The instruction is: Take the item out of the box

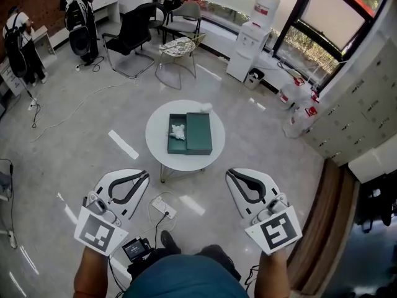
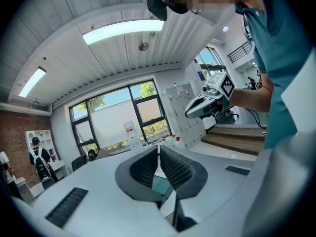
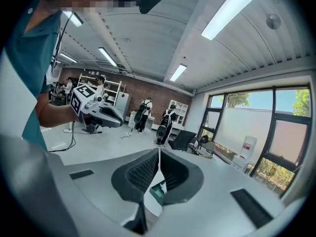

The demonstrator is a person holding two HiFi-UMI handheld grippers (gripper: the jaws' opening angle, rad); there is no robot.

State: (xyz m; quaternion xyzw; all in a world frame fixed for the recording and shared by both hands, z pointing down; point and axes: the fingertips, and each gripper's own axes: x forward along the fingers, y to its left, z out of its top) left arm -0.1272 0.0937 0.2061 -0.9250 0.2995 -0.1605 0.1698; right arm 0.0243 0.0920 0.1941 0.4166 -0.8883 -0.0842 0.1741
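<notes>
Small white crumpled item (image 1: 178, 131), inside the open dark green rectangular box (image 1: 172, 146), about mid-length of the tray and alone in it. Too rumpled and too small to tell any long axis or which way it points. Box itself lengthwise away from both claws, straight ahead of the gap between them. Flat dark green lid (image 1: 199, 133) touching the box along the side nearer the right claw, lying parallel and top up. Second white crumpled scrap (image 1: 205, 107) outside the box, at the lid's far end, farthest from the claws. All of it on a round white counter (image 1: 160, 159), well apart from both claws and ahead of them.

Left claw (image 1: 143, 175) shut, black ribbed pads meeting at the tips, nothing between them, held over the grey floor (image 1: 74, 148) short of the counter. Right claw (image 1: 230, 173) likewise closed tip to tip and empty, level with its partner on the opposite side. Through the slit under each pair of pads, a sliver of green box ahead. White power strip (image 1: 164, 208) on the floor between the two claws, closer to the person than the counter.
</notes>
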